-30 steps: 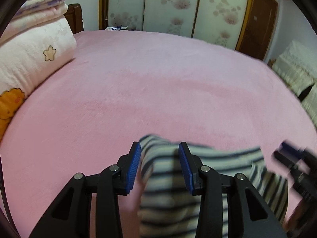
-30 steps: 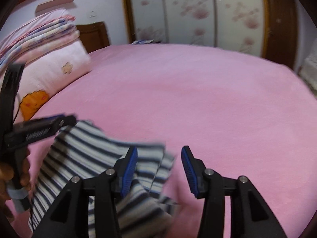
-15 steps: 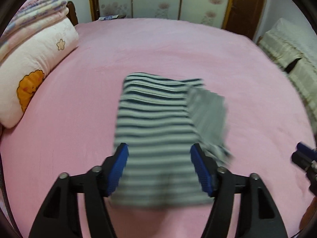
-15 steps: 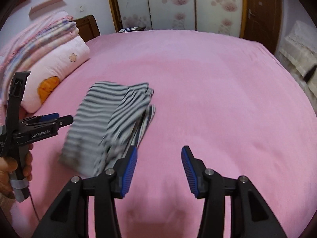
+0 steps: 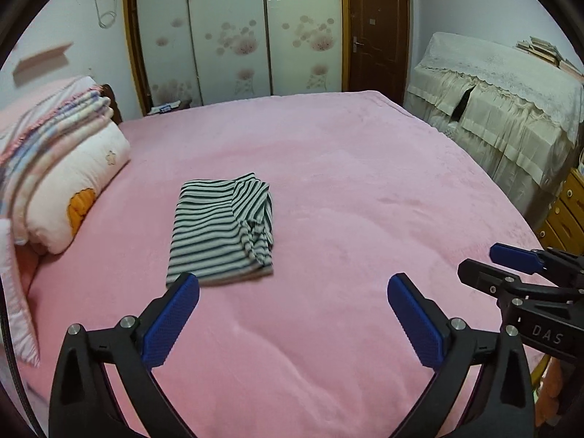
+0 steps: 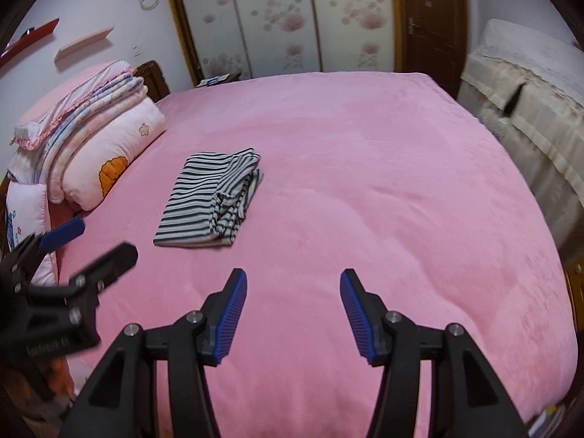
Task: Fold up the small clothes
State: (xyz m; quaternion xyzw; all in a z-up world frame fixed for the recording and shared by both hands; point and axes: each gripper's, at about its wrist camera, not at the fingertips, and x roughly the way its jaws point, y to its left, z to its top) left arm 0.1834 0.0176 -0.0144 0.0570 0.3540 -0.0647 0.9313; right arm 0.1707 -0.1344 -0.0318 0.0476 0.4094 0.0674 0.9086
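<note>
Nearest to the cameras, the left claw (image 5: 293,297) stands spread very wide with nothing between its blue pads, and its jaws have just been opening; the right claw (image 6: 293,294) is also spread, less wide, also empty, and its jaws have just been opening a little too. Both hang above the bed (image 5: 365,189), apart from the cloth. A little farther, the shirt (image 5: 222,226) lies on the pink cover as a striped folded packet, near the left side of the bed, flat and touched by nothing. The fold looks to me nearly done or done. Its right edge is less tidy: there a bunched part (image 5: 255,233) sits on top and makes a lump. If the step in hand is to finish this piece, I would bring one claw low along that lumpy edge, press it flat or tuck it under, and hold the other side of the packet so it does not slide on the soft cover. A pinch should take only the top layer, because a deep one may pull the whole packet open. Beside the shirt, just to its left, lies a pillow (image 5: 80,189) with an orange print, and a stack of folded blankets (image 5: 54,116) rests on it; a wide sweep to the left could hit them. Nothing else is on the cover. Beyond the bed, on the right, stands furniture under a cream cloth (image 5: 503,102), and at the far wall the wardrobe (image 5: 233,29) with flower doors and a brown door (image 5: 376,33). They do not stand in the way.
</note>
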